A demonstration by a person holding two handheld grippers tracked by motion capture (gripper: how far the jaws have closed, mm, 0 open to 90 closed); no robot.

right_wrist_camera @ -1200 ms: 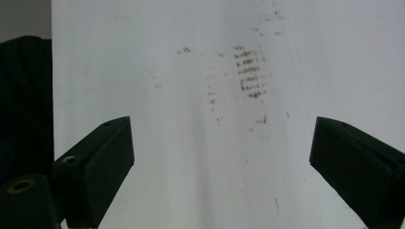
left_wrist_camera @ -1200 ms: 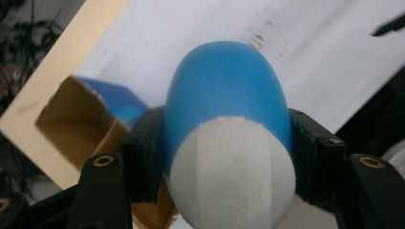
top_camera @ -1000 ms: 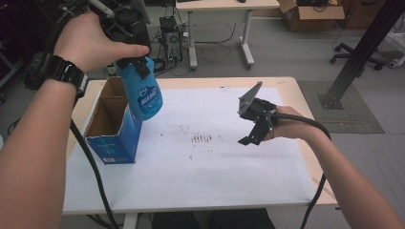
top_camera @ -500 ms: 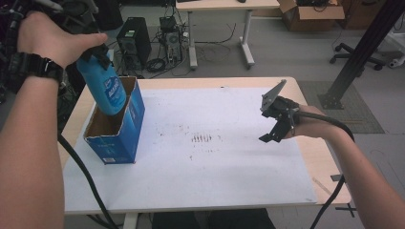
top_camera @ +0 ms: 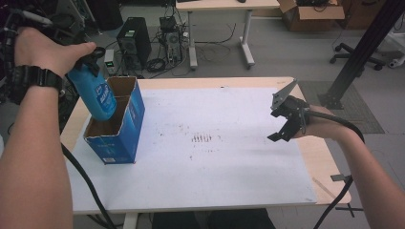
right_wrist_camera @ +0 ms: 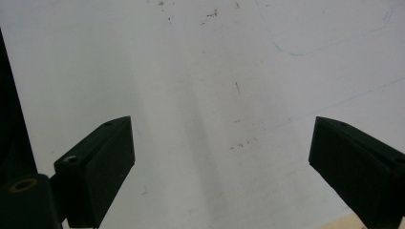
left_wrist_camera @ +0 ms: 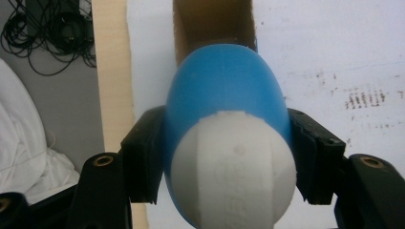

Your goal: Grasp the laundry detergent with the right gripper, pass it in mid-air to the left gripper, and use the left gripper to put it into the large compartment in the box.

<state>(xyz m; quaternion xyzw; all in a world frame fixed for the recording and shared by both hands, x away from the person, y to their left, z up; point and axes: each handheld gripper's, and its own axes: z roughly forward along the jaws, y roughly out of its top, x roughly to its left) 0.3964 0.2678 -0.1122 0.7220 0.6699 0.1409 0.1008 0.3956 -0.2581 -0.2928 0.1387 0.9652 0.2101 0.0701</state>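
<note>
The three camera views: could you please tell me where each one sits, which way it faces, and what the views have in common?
High view: above the person's side, looking forward and down on the table; both forearms, left gripper and right gripper show.
Left gripper view: on the left gripper, looking down along the blue bottle at the blue box; both jaws clamp the bottle.
Right gripper view: on the right gripper, facing the white sheet; jaws apart.
Shared: high and left views show bottle, box and sheet.

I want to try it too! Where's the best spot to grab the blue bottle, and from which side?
Probably near its top, from above, as the left gripper does now: jaws on either side of the bottle, which is round and narrow enough there. It hangs bottom-down over the box, so a top grip keeps the jaws out of the box.
</note>
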